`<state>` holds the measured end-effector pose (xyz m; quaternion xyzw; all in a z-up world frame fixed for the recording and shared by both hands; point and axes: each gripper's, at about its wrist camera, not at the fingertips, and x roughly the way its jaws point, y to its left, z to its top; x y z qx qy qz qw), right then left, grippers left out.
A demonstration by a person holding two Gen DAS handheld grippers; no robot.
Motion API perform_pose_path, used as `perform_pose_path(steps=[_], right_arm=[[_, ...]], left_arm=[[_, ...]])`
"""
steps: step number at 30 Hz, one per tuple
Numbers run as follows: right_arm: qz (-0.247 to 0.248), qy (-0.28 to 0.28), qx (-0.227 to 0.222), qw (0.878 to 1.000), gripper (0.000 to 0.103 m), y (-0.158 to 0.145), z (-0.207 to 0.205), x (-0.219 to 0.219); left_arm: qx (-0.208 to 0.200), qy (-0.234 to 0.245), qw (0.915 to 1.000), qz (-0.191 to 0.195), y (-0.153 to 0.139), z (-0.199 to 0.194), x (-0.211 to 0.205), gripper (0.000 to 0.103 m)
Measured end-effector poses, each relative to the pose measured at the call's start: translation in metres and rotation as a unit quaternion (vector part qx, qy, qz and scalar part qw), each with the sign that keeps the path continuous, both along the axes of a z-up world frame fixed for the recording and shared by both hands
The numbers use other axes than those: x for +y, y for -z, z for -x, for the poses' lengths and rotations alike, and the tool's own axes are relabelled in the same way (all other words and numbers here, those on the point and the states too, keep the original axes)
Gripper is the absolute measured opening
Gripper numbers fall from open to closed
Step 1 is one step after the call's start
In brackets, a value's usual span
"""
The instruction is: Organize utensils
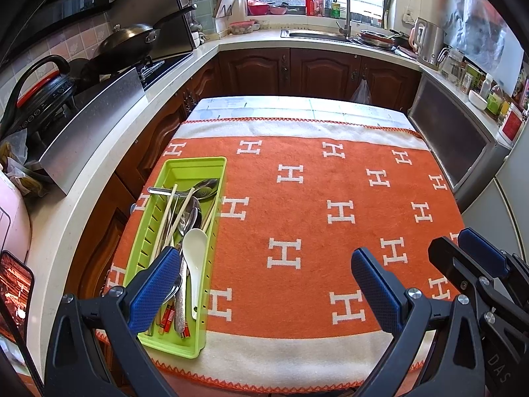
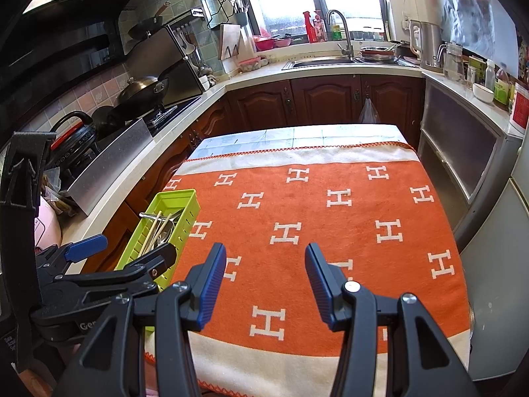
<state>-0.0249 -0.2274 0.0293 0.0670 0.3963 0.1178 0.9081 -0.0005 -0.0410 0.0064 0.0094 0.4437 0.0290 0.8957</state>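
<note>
A lime-green utensil tray (image 1: 218,165) lies on the left side of the orange blanket-covered table (image 1: 314,198). It holds a white ceramic spoon (image 1: 195,248), metal spoons (image 1: 201,188), wooden chopsticks (image 1: 168,211) and patterned-handled utensils. My left gripper (image 1: 264,264) is open and empty, its left finger over the tray's near end. My right gripper (image 2: 264,278) is open and empty above the blanket's near part. The tray also shows in the right wrist view (image 2: 190,198), with the left gripper (image 2: 125,251) beside it. The right gripper's fingers (image 1: 476,258) show at the left view's right edge.
A white counter (image 1: 99,182) with a stove, wok (image 1: 129,39) and black cooker (image 1: 43,89) runs along the left. A sink (image 1: 317,34) and faucet sit at the back. Grey cabinets (image 1: 453,139) and a fridge stand right. A phone (image 1: 13,294) sits near left.
</note>
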Motion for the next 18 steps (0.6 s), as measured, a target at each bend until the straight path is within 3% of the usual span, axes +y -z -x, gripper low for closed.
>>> perform_pose_path(steps=[18], right_arm=[[-0.002, 0.001, 0.001, 1.000, 0.050, 0.0018, -0.0010, -0.0007]], left_arm=[[0.000, 0.000, 1.0000, -0.001, -0.0002, -0.0007, -0.0008, 0.102]])
